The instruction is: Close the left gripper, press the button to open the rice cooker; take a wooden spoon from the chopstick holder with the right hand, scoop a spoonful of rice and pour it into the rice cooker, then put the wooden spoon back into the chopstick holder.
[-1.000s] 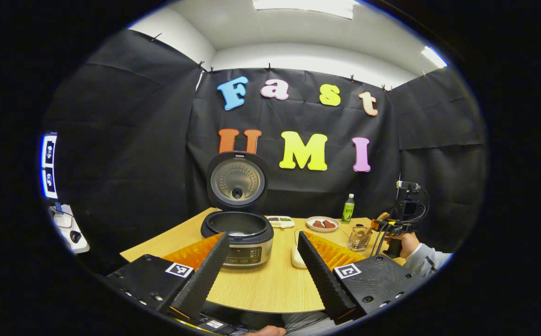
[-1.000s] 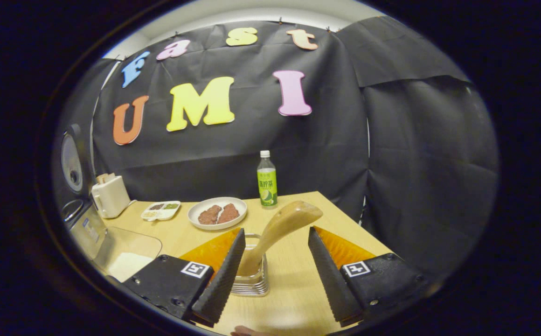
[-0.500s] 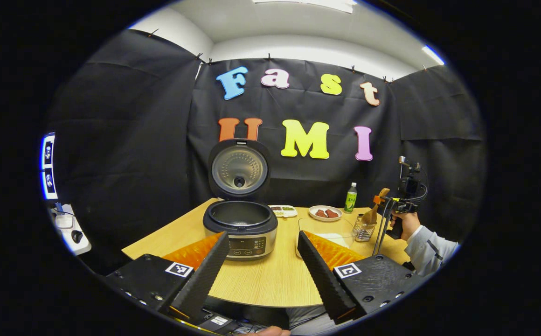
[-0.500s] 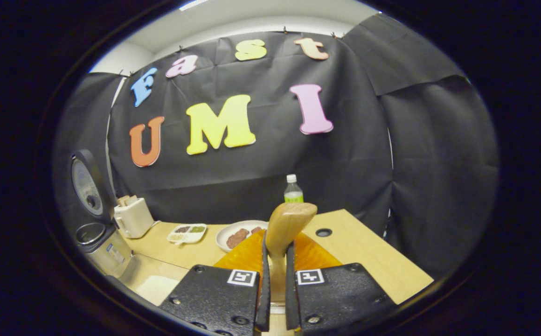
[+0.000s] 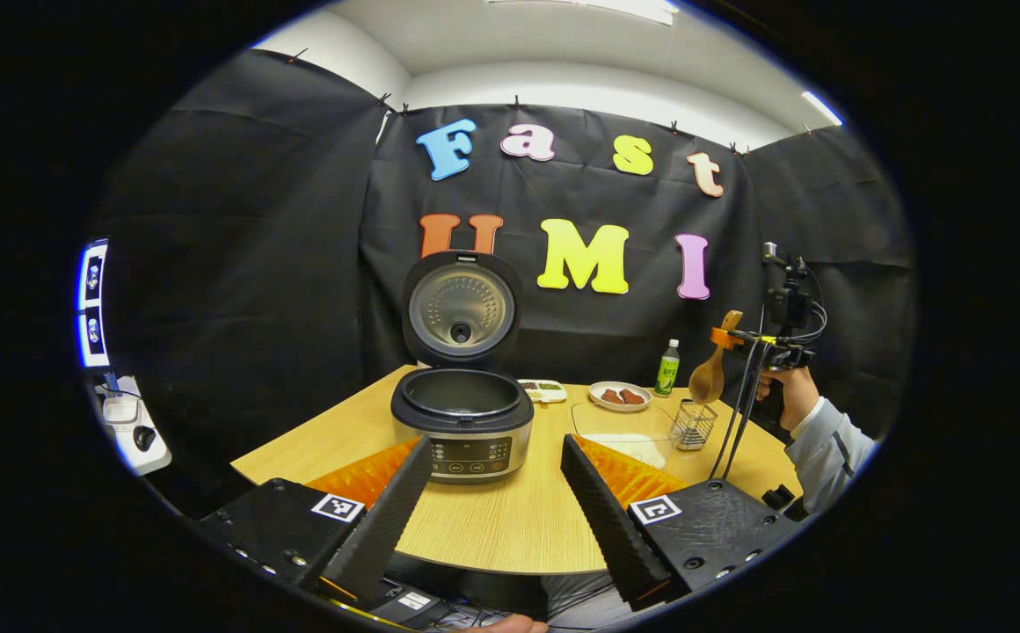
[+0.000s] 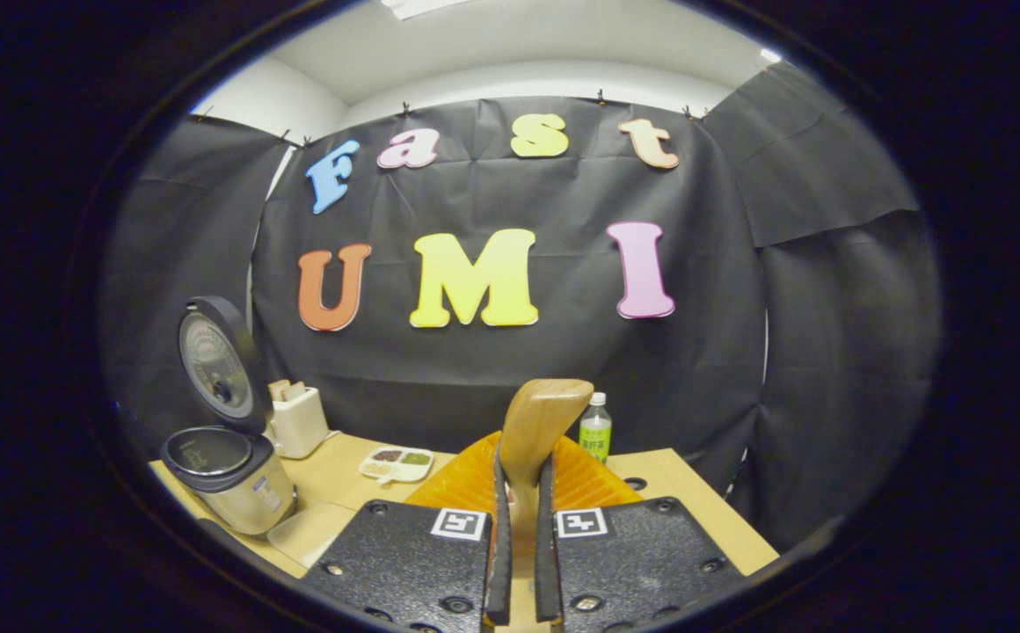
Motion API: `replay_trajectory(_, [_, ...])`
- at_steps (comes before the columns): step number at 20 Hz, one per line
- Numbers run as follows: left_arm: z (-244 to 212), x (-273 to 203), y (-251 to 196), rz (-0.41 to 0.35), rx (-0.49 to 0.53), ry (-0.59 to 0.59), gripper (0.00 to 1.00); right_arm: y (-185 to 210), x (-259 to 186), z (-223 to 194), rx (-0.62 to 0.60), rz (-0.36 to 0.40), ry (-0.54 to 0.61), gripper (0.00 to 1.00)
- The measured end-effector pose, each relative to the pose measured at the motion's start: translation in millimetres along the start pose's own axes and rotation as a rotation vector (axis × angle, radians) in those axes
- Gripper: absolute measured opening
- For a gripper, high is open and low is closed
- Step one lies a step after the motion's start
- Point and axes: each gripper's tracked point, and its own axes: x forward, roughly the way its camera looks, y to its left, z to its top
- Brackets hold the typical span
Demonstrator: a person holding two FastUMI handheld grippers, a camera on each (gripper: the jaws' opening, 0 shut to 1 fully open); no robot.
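The rice cooker [image 5: 462,424] stands on the wooden table [image 5: 510,527] with its lid [image 5: 462,308] up and its pot dark inside. My left gripper [image 5: 494,450] hangs open in front of it, holding nothing. Farther right, my right gripper [image 5: 743,338] holds the wooden spoon [image 5: 707,376] in the air, bowl end down, just above the wire chopstick holder [image 5: 695,425]. In the right gripper view, my right gripper [image 6: 521,457] is shut on the spoon's handle [image 6: 538,420], which sticks up between the fingers. The cooker [image 6: 229,475] sits low at the left there.
A clear container [image 5: 624,431] with white rice stands between cooker and holder. Behind are a plate of food [image 5: 620,396], a green bottle [image 5: 668,367] and a small divided tray [image 5: 542,387]. A white box-shaped appliance [image 6: 299,420] stands behind the cooker. A sleeve [image 5: 826,448] reaches in at right.
My right gripper shut on the spoon handle and lifted the spoon up out of the chopstick holder. The left gripper stayed open and drew back a little from the cooker.
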Motion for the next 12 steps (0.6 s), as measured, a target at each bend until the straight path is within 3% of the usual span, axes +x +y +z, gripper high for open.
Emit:
replay_trajectory(6, [-2,0,13,0.025,-0.026,0.003,0.94,68,-4,-9,-0.009,0.062,0.003,0.16])
replay_trajectory(12, [-11,8,19,0.031,-0.053,0.034,0.94,112,4,-68,0.002,0.100,0.073,0.16])
